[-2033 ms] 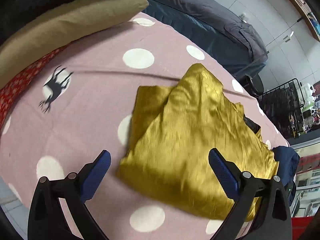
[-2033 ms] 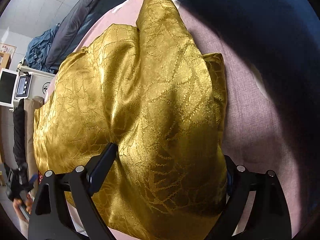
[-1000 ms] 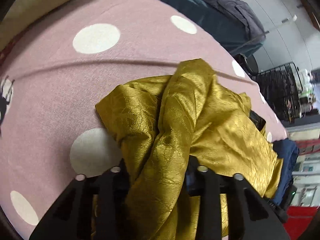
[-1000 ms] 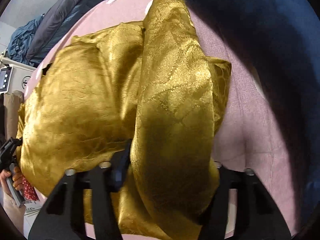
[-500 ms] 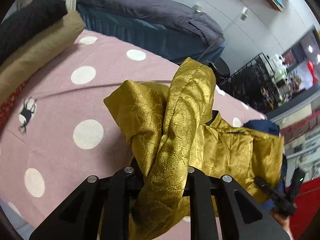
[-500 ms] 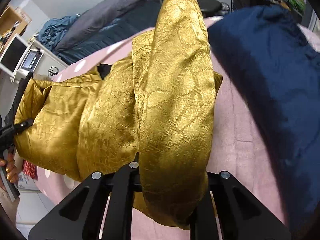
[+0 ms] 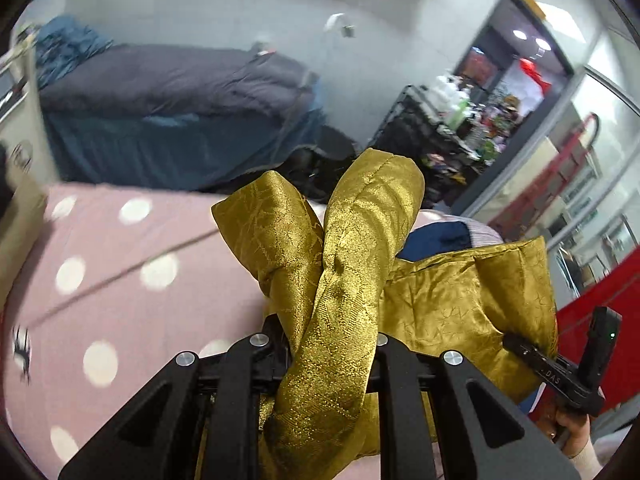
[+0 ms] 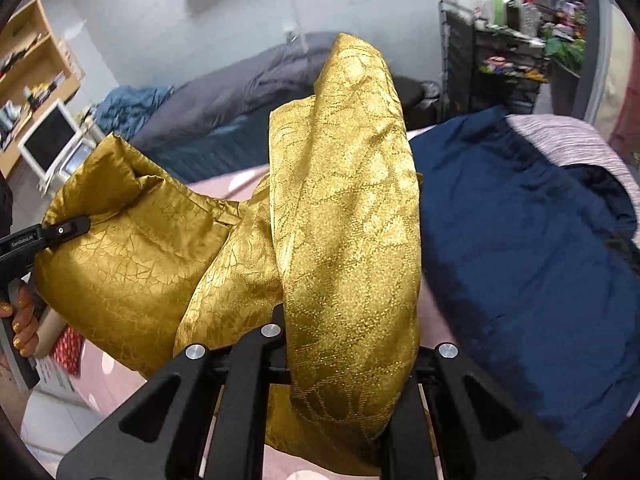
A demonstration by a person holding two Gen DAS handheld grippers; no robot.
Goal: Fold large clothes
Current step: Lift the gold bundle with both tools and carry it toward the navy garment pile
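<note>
Nearest in the left wrist view, the left gripper (image 7: 328, 344) is clenched on a bunched fold of the gold garment (image 7: 460, 304), fabric squeezed betw. both black fingers and spilling up over them in two rolled lobes. Same in the right wrist view: right gripper (image 8: 344, 344) clamped on another thick fold of the garment, cloth rising tall above the fingers. The garment hangs betw. the two tools, lifted above the pink polka-dot bedspread (image 7: 120, 280), sagging in the middle. At the left edge of the right view, a hand (image 8: 20, 320) w/ painted nails grips the other tool's handle. Just right of the gold cloth lies a navy garment (image 8: 520, 240), spread on the bedspread, w/ a striped grey piece (image 8: 568, 136) past it. Farther back: a bed w/ dark grey duvet (image 7: 160, 80), a black wire rack (image 8: 500, 52) of clutter, white wall.
</note>
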